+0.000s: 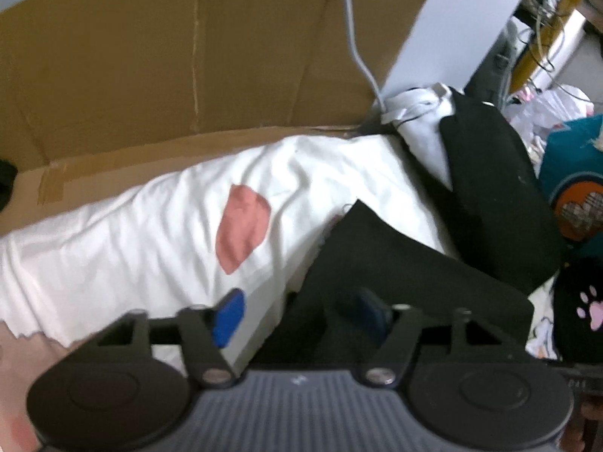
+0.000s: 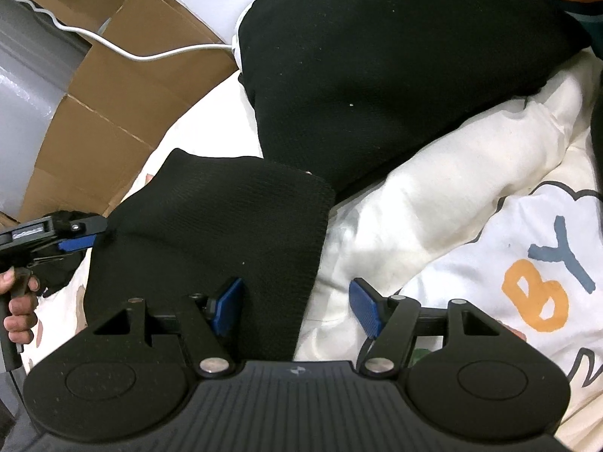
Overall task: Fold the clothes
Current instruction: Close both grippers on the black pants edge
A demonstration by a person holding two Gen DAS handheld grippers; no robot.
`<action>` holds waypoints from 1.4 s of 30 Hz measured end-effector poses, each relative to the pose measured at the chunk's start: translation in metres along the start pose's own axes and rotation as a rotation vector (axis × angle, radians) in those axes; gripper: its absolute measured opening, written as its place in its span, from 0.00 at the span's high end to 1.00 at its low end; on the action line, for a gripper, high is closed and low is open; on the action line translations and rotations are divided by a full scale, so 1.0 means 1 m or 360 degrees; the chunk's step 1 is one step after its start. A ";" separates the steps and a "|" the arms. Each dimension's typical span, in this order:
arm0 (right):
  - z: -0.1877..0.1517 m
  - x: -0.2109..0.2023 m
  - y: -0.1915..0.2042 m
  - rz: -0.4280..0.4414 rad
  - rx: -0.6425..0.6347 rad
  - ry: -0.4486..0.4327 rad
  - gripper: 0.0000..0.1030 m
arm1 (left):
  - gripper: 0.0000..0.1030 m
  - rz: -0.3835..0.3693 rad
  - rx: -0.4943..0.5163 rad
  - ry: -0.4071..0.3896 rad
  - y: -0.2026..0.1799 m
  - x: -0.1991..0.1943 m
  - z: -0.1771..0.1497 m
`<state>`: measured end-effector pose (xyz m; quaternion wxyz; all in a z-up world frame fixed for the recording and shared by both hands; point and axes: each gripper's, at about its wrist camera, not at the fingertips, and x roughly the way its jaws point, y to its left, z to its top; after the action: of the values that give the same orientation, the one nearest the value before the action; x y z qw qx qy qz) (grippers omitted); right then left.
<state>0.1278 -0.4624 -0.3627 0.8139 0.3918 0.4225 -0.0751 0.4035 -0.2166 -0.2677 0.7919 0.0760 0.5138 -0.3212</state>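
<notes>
A folded black knit garment (image 2: 211,233) lies on white bedding; it also shows in the left wrist view (image 1: 395,275). My right gripper (image 2: 297,307) is open, its blue pads astride the garment's near right edge. My left gripper (image 1: 301,314) is open over the garment's left edge; in the right wrist view its blue fingertips (image 2: 77,244) touch that edge. A larger black garment (image 2: 377,67) lies behind, also in the left wrist view (image 1: 490,188).
A white sheet with a pink patch (image 1: 241,226) covers the bed. Flattened cardboard (image 1: 181,56) stands behind with a white cable (image 2: 150,54). A white garment with "BY" letters (image 2: 542,282) lies at right. A teal printed garment (image 1: 576,188) is at far right.
</notes>
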 end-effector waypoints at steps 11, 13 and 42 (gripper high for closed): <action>-0.002 -0.001 -0.004 0.0193 0.0008 -0.0060 0.35 | 0.29 -0.0076 0.0017 0.0159 0.008 0.033 0.001; -0.001 -0.001 -0.007 0.0223 0.0031 -0.0077 0.34 | 0.29 -0.0101 0.0027 0.0177 0.009 0.042 0.001; -0.004 0.017 0.000 0.0245 0.0117 -0.0103 0.82 | 0.69 -0.0372 -0.0034 0.0089 0.022 0.056 -0.022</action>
<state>0.1362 -0.4562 -0.3771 0.8156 0.4501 0.3614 -0.0404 0.4146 -0.2141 -0.3308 0.7351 0.0162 0.5444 -0.4037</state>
